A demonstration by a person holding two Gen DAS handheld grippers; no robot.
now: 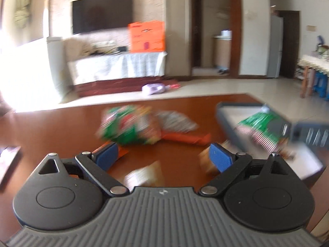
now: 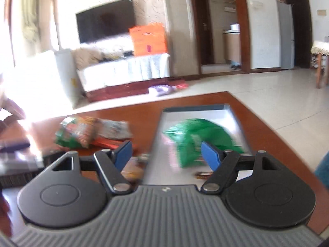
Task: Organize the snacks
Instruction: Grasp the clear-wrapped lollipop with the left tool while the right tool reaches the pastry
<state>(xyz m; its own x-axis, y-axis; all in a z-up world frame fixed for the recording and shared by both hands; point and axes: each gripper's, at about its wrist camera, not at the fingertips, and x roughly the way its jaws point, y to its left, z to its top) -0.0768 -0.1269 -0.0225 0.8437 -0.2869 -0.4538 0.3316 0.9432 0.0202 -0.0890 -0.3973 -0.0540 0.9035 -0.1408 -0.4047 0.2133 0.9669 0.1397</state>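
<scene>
Both views are motion-blurred. A grey tray (image 2: 205,110) sits on the right of a brown wooden table (image 1: 174,158), with a green snack bag (image 2: 195,138) lying in it; the tray (image 1: 226,111) and bag (image 1: 261,125) also show in the left wrist view. A pile of snack packets, green and red (image 1: 125,125), silver (image 1: 176,121) and orange (image 1: 185,138), lies mid-table. A small brown packet (image 1: 141,175) lies below my left gripper (image 1: 162,158), which is open and empty. My right gripper (image 2: 166,154) is open and empty above the tray's near left edge.
A dark object (image 2: 14,144) lies at the table's left side. Beyond the table are tiled floor, a cloth-covered TV cabinet (image 1: 117,65) with an orange box (image 1: 147,36), and a purple item (image 1: 154,88) on the floor. The table's right edge is near the tray.
</scene>
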